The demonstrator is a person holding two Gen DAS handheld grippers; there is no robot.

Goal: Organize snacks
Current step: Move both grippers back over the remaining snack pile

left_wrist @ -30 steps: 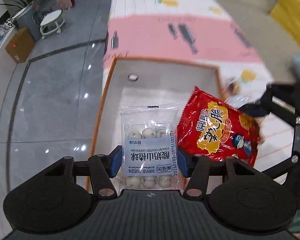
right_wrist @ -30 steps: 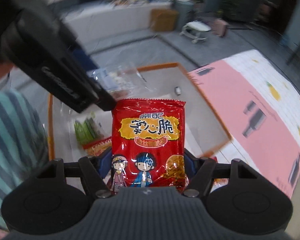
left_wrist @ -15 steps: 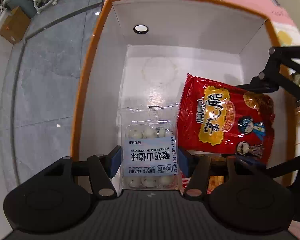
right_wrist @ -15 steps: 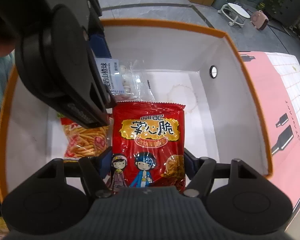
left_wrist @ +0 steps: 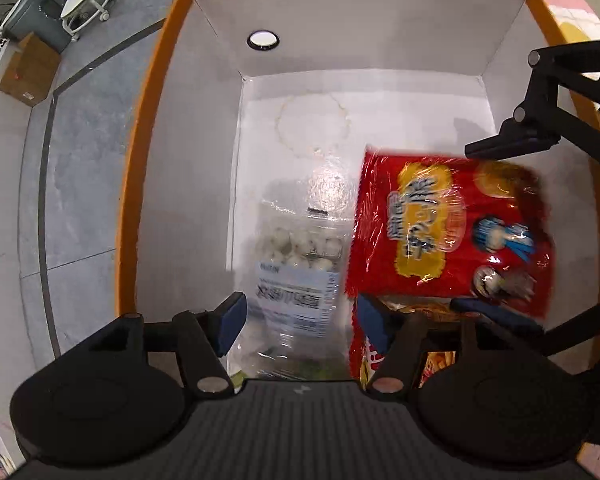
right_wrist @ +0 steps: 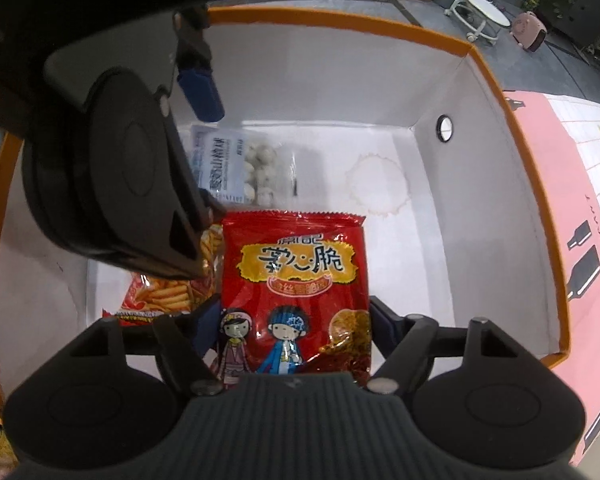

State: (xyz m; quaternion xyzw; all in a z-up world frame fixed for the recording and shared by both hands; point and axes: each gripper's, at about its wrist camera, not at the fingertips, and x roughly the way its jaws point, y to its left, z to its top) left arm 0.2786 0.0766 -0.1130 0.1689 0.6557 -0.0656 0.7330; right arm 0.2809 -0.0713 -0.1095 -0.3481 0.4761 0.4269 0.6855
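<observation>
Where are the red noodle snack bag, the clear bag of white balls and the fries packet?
red noodle snack bag (right_wrist: 294,272), right wrist view, on its yellow title panel.
clear bag of white balls (left_wrist: 296,276), left wrist view, on its label's top edge.
fries packet (right_wrist: 168,292), right wrist view, on the printed fries.

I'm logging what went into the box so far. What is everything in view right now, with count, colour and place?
box: 1, white inside with orange rim, on a pink patterned cloth
clear bag of white balls: 1, transparent with pale label, in the box between the left fingers
red snack bag: 1, red and yellow, in the box between the right fingers
fries-print bag: 1, red and orange, on the box floor, partly covered
stool: 1, white, on the grey floor
cardboard carton: 1, brown, on the floor
left gripper: black, blue pads, jaws opening
right gripper: black, jaws opening
</observation>
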